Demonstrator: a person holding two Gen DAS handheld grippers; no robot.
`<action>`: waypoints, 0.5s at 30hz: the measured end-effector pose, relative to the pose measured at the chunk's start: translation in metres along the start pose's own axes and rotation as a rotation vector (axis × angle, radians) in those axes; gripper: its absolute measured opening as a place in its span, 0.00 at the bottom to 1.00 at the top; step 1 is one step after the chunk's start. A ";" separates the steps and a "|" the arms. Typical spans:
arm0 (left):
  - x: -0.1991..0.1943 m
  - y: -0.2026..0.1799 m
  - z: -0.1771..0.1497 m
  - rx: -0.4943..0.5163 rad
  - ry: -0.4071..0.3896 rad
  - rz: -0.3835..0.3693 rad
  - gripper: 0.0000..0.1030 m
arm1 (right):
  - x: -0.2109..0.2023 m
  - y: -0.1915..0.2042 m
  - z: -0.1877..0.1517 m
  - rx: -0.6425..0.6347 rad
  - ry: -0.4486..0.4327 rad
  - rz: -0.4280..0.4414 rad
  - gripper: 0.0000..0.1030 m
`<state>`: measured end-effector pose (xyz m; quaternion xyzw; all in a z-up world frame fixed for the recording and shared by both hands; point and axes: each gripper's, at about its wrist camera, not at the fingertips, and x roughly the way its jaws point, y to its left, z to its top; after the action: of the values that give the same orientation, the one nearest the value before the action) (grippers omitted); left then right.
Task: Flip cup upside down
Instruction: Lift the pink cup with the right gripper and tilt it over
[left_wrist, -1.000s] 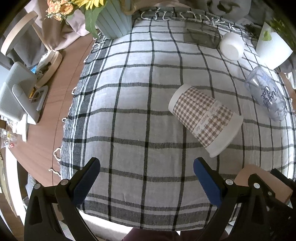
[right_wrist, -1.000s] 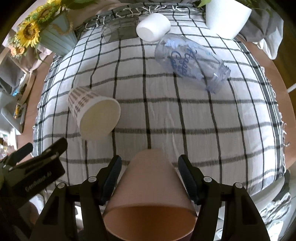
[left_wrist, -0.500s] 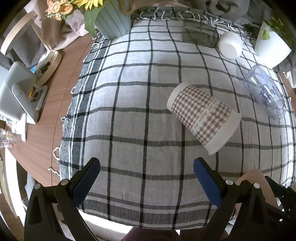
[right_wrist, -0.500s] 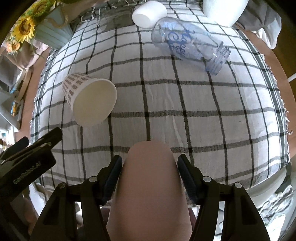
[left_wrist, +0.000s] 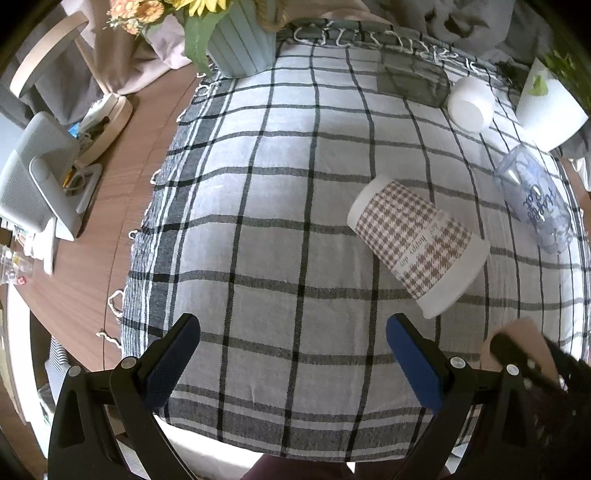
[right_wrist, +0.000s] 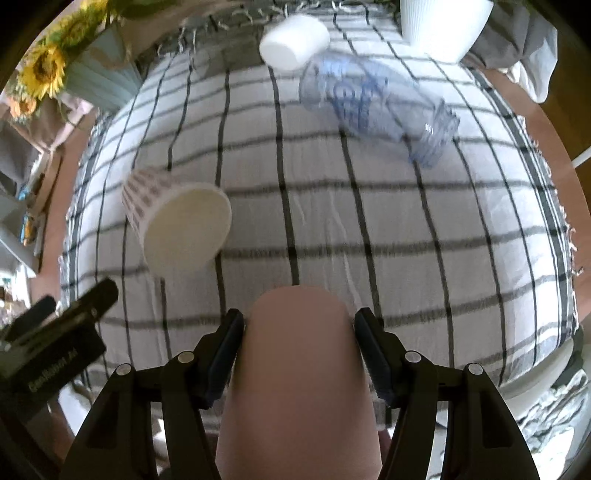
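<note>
My right gripper is shut on a plain pink cup and holds it above the near edge of the checked cloth, its closed base pointing away from the camera. A bit of that cup shows in the left wrist view at the lower right. My left gripper is open and empty over the near part of the cloth. A houndstooth paper cup lies on its side to the right of it, and also shows in the right wrist view.
A clear plastic cup with blue lettering and a white cup lie on their sides farther back. A white plant pot and a blue sunflower vase stand at the back. The cloth's left edge meets a wooden table.
The pink cup has turned in my right gripper: its open mouth faced the camera, now only its side and base show. The right gripper has shifted slightly. The left gripper barely moved.
</note>
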<state>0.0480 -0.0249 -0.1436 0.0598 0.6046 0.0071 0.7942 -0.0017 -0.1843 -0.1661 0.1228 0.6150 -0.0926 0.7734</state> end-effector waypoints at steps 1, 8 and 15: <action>0.001 0.000 0.000 0.001 -0.001 0.007 1.00 | 0.000 0.001 0.003 -0.001 -0.014 -0.003 0.60; 0.006 -0.001 -0.002 0.009 0.008 0.032 1.00 | 0.012 0.008 0.017 -0.020 -0.076 -0.045 0.61; 0.006 0.001 -0.002 0.004 0.007 0.026 1.00 | 0.014 0.008 0.012 -0.021 -0.061 -0.032 0.61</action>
<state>0.0479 -0.0233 -0.1496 0.0692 0.6065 0.0165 0.7919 0.0144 -0.1803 -0.1764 0.1021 0.5941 -0.1021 0.7913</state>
